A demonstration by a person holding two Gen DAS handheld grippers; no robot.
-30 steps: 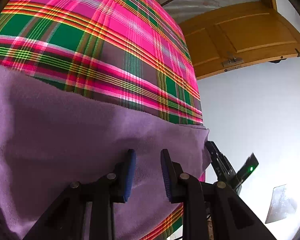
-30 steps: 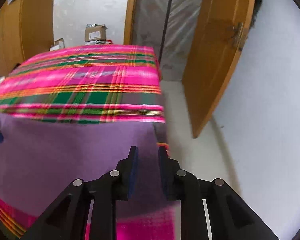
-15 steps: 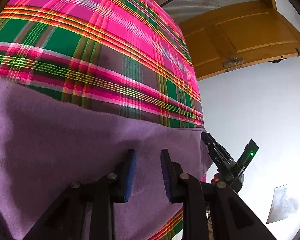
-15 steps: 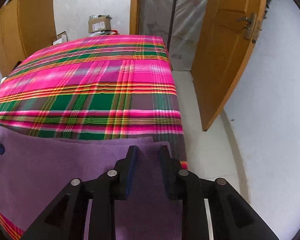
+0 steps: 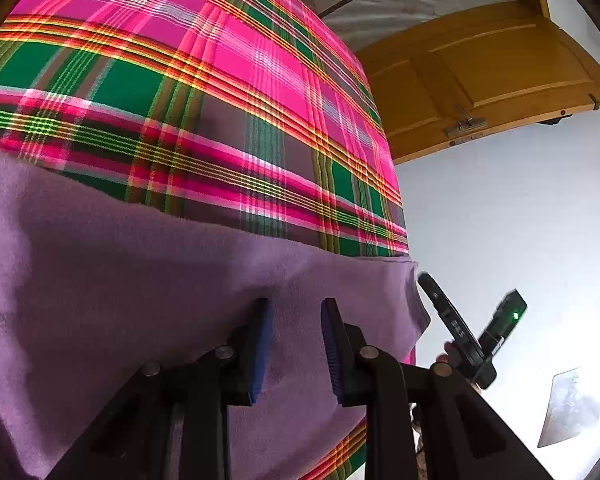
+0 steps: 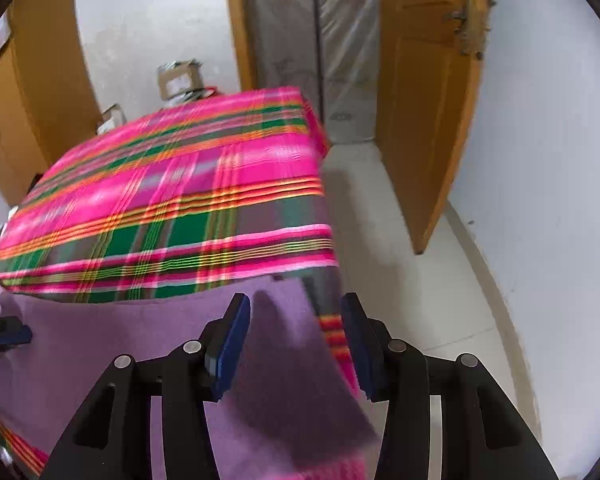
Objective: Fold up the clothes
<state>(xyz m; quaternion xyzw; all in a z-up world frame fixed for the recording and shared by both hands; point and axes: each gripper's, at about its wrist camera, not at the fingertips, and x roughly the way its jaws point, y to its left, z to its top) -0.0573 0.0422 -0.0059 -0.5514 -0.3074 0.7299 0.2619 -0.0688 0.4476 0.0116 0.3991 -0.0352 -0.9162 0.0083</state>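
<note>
Purple cloth [image 5: 148,280]: spread over the near end of the plaid-covered bed [image 5: 204,92].
Left gripper [image 5: 294,344]: fingers a little apart, fabric between them; grip uncertain.
Right gripper [image 6: 296,344]: spread wide over the cloth's corner.

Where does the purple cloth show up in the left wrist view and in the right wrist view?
Left wrist view: the purple cloth fills the lower left, running behind the left tool.
Right wrist view: it covers the bottom left and centre, under the open right tool.
Shared landmark: the pink and green plaid cover lies just beyond the cloth's far edge in both.
</note>
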